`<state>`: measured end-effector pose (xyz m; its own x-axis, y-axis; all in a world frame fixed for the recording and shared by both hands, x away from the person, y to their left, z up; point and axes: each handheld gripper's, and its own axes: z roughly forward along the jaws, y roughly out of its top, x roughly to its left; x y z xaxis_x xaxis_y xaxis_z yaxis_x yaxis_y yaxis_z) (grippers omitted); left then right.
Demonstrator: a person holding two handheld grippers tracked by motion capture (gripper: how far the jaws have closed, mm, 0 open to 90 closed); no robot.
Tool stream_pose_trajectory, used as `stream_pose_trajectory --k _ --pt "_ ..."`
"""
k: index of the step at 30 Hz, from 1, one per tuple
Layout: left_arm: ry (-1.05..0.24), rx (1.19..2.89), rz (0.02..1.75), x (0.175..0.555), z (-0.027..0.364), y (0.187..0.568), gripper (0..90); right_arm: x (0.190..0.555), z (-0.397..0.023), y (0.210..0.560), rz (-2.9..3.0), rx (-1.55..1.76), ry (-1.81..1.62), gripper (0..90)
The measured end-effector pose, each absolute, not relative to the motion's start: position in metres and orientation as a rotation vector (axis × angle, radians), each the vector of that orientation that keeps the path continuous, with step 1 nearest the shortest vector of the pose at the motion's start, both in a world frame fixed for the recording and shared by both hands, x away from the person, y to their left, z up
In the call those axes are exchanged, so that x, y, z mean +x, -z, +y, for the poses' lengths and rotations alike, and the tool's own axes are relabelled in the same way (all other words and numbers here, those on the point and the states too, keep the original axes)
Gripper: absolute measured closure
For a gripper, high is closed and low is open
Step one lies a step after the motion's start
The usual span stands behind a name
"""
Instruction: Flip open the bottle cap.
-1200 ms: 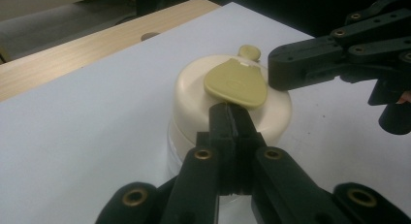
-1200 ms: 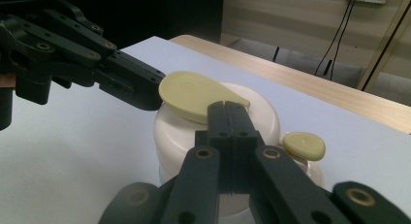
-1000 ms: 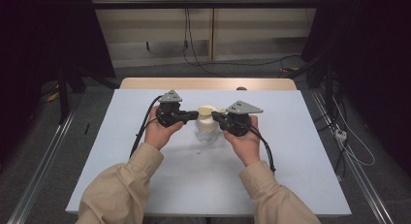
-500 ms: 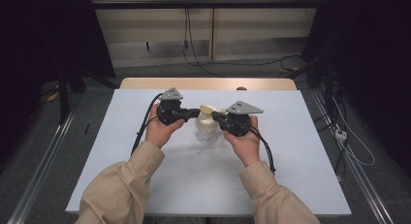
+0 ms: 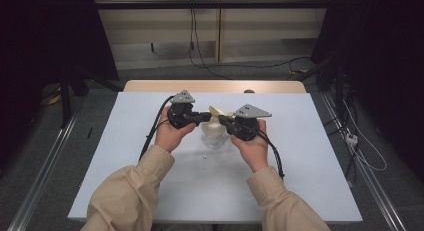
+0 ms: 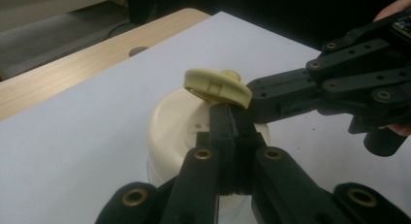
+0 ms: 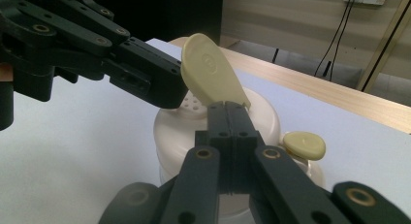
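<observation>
A cream shaker jar point(image 5: 214, 137) stands mid-table between both hands. One yellowish flip cap point(image 7: 209, 71) on its lid is raised, showing sprinkle holes; a second small cap point(image 7: 304, 145) lies flat. My left gripper point(image 6: 228, 110) is shut, its tips just under the raised cap point(image 6: 217, 85). My right gripper point(image 7: 228, 106) is shut too, with its tips at the cap's base; whether they pinch it I cannot tell. From above, the left gripper point(image 5: 206, 117) and the right gripper point(image 5: 223, 120) meet tip to tip over the jar.
The white table top point(image 5: 310, 156) spreads wide on all sides of the jar, with a tiny speck point(image 5: 205, 156) in front of it. A wooden strip point(image 5: 215, 86) borders the far edge. Cables trail from both grippers towards the person.
</observation>
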<state>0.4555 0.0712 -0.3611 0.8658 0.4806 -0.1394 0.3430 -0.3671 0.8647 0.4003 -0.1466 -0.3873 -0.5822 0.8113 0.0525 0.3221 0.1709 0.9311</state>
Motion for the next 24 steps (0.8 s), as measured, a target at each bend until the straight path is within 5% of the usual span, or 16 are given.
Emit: stream_pose_trajectory --k 24 --pt "-0.174 1.984 0.612 0.4574 0.0709 0.3585 90.0 0.3984 -0.1467 0.3882 1.986 1.065 -1.411 90.0"
